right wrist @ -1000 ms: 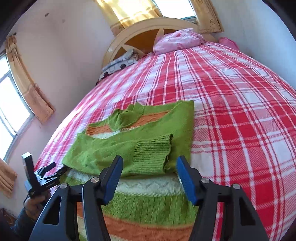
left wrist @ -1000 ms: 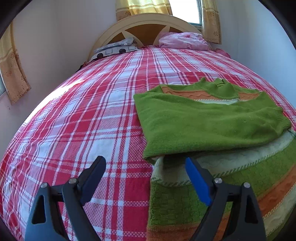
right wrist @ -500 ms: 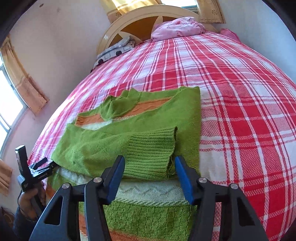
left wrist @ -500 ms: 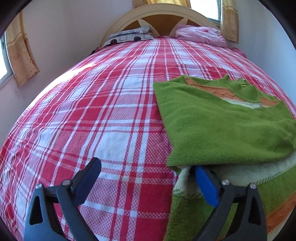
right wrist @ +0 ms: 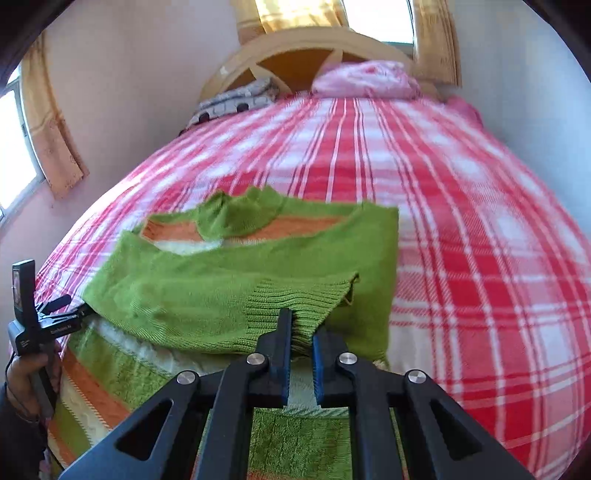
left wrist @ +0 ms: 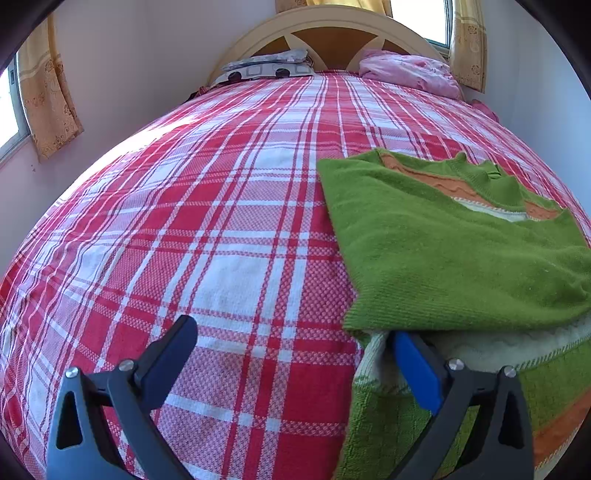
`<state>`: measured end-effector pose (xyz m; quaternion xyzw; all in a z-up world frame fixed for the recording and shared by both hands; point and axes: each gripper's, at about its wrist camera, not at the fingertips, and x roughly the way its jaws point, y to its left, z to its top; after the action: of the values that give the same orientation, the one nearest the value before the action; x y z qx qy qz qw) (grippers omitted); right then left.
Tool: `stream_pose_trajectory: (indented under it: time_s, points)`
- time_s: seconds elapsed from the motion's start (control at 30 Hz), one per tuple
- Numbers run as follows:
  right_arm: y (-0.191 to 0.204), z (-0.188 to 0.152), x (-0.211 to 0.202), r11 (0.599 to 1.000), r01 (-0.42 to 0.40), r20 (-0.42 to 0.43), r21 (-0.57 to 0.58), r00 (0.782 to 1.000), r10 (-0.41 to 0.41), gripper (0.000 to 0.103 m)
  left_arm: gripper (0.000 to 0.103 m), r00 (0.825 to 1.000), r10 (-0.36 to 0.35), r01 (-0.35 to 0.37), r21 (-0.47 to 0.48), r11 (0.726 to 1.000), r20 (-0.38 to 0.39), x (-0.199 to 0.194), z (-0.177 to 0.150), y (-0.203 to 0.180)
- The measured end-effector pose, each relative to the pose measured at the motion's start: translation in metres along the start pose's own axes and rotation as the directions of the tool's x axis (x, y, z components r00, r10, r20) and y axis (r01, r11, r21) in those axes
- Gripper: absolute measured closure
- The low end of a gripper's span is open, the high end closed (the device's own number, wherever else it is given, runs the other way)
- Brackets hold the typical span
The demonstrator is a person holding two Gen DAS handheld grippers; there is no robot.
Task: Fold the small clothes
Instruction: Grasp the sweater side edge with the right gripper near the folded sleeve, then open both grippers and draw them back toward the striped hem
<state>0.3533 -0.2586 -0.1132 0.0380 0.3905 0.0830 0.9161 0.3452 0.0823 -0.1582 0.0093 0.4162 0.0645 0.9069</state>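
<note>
- Sweater (right wrist: 229,291), green with orange and cream bands, lay flat on the red plaid bedspread (left wrist: 221,236), its hem nearest the person and its collar toward the headboard (left wrist: 325,33), with both sleeves already laid across the chest.
- Right gripper (right wrist: 301,341), at the hem side of the sweater, had its jaws pinched nearly together on the ribbed cuff (right wrist: 295,299) of the folded-in sleeve, a bunch of knit caught between the pads.
- Left gripper (left wrist: 291,354) stood at the sweater's left edge with its jaws spread wide and holding nothing; the blue pad sat against the cloth under the folded sleeve, the other over bare bedspread.
- Judged step: sleeves were in, and the cuff was being adjusted or seized before the body fold.
- Next move likely called for the left jaws to close on the left edge, then both hands to carry the hem toward the collar, keeping the sleeves from sliding out.
</note>
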Motion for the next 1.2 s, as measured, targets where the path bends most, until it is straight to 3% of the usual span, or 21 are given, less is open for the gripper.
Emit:
stream_pose_trajectory:
  time_s: [0.1,0.23,0.33,0.4,0.47,0.53,0.57,0.6,0.7,0.87,0.93,1.07,1.2]
  points:
    - [-0.004,0.001,-0.006,0.999,0.033,0.018,-0.013,0.999,-0.033,0.094,0.000,1.000,0.000,0.000,0.003,1.000,-0.003,0.001,0.000,-0.001]
    - [-0.017,-0.013,0.016,0.999,0.048,-0.075,0.006,0.996,-0.047,0.094,0.000,1.000,-0.004,0.004,0.002,1.000,-0.004,0.001,0.000,0.000]
    - [-0.021,-0.020,0.021,0.998,0.063,-0.070,0.012,0.996,-0.062,0.093,0.000,0.999,-0.031,0.031,0.000,1.000,-0.011,-0.001,-0.002,0.000]
    - [-0.020,-0.020,0.017,0.998,0.065,-0.068,0.009,0.996,-0.064,0.082,0.000,1.000,-0.024,0.024,-0.010,1.000,-0.002,-0.011,-0.007,0.003]
    - [-0.019,-0.018,0.007,0.992,0.122,-0.061,-0.011,0.991,-0.123,0.073,0.000,0.999,-0.026,0.026,-0.007,1.000,0.022,-0.027,-0.014,0.007]
    - [-0.017,-0.016,-0.003,0.988,0.147,-0.045,-0.036,0.988,-0.149,0.067,0.000,0.997,-0.009,0.009,0.001,1.000,0.072,-0.046,-0.019,0.011]
    - [-0.013,-0.013,-0.009,0.986,0.157,-0.024,-0.054,0.987,-0.158,0.058,0.000,0.995,-0.008,0.007,0.003,1.000,0.097,-0.054,-0.019,0.013]
    - [-0.009,-0.010,-0.013,0.985,0.157,-0.005,-0.067,0.988,-0.157,0.053,0.000,0.992,-0.003,0.003,0.000,1.000,0.124,-0.061,-0.016,0.015]
    - [0.012,0.004,-0.011,0.993,0.064,0.006,-0.096,0.998,-0.063,0.053,0.000,0.983,-0.020,0.024,-0.022,0.999,0.181,-0.068,0.004,0.011]
    - [0.021,0.010,0.034,0.996,-0.077,-0.071,-0.041,0.995,0.074,0.053,0.000,0.995,-0.019,0.016,0.029,0.999,0.099,-0.026,0.019,-0.020]
    - [0.014,-0.003,0.058,0.999,-0.035,-0.180,-0.007,0.983,0.033,0.053,0.000,0.999,0.003,-0.005,0.062,0.998,0.036,-0.008,0.013,-0.028]
    - [0.021,-0.018,0.044,0.993,0.004,-0.144,-0.114,0.989,-0.021,0.053,0.000,0.999,-0.033,0.032,0.042,0.999,0.024,-0.005,0.007,-0.022]
    - [0.019,-0.011,0.028,0.988,0.070,-0.078,-0.140,0.994,-0.081,0.053,0.000,0.999,-0.033,0.033,0.048,0.998,0.002,-0.001,0.005,-0.023]
